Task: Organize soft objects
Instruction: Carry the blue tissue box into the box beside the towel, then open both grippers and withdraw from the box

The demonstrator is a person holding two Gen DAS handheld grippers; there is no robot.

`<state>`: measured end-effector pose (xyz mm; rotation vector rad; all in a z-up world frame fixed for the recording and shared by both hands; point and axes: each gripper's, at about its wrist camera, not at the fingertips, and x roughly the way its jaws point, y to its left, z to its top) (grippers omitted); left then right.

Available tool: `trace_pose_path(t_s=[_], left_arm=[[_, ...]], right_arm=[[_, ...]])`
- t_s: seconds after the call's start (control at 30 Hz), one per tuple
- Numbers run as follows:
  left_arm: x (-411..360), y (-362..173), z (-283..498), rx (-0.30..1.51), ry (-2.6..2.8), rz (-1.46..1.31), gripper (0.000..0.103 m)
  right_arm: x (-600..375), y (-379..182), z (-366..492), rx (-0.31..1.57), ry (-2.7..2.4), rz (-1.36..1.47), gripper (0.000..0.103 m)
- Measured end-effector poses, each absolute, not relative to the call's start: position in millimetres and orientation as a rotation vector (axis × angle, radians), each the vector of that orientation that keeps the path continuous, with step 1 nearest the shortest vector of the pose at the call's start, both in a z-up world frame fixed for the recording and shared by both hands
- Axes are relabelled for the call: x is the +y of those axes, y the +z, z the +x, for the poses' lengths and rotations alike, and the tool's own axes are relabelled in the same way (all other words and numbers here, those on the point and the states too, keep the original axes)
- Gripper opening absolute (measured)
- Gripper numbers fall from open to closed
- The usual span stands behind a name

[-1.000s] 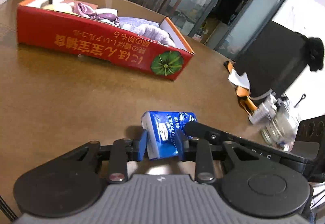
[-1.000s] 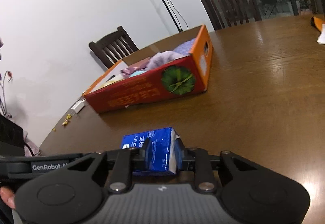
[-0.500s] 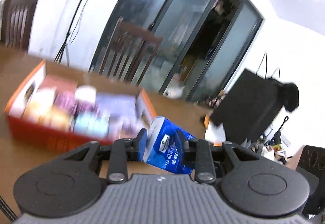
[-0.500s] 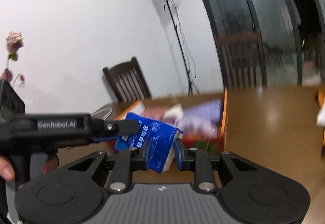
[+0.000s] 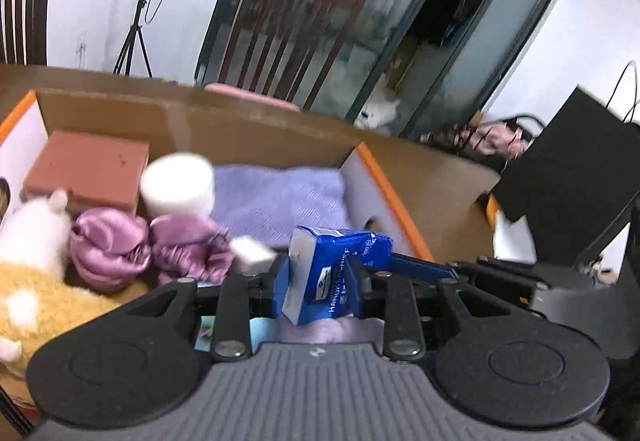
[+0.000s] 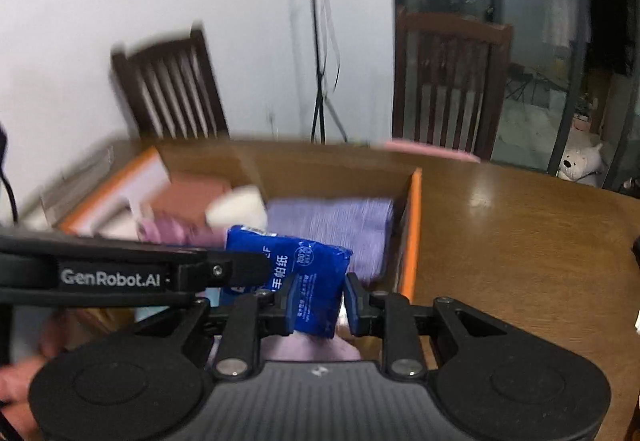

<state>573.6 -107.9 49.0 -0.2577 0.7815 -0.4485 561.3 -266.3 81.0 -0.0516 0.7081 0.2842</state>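
Blue tissue pack (image 5: 334, 273) hangs low centre of frame, pinched between the fingers of both the left gripper (image 5: 318, 281) and the right gripper (image 6: 318, 303), all four closed on it, above the near edge of the orange-rimmed box (image 5: 380, 177) on the tabletop (image 6: 520, 221). Pack reads "HANDKERCHIEF" plus Chinese characters; the left gripper's body, at the right view's left edge, reads "GenRobot.AI".
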Motion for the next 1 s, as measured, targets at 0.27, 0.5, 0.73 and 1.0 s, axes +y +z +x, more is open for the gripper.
trace_pose_path(t_s=[0.27,0.5,0.73,1.0], left_arm=[[-90,27,580,0.842,-0.438,-0.289,0.031],[-80,50,566,0.787,-0.453,-0.262,0.049],[-55,100,523,0.684,-0.405,-0.201,0.057],[-20,133,457,0.599,-0.286,-0.060,0.075]], right_arm=[[-235,58,576,0.795,0.325,-0.175,0.015],[-248,75,566,0.782,0.307,-0.137,0.037],[-268,123,524,0.676,0.268,-0.139,0.046],[-300,164,461,0.595,0.236,-0.049,0.052]])
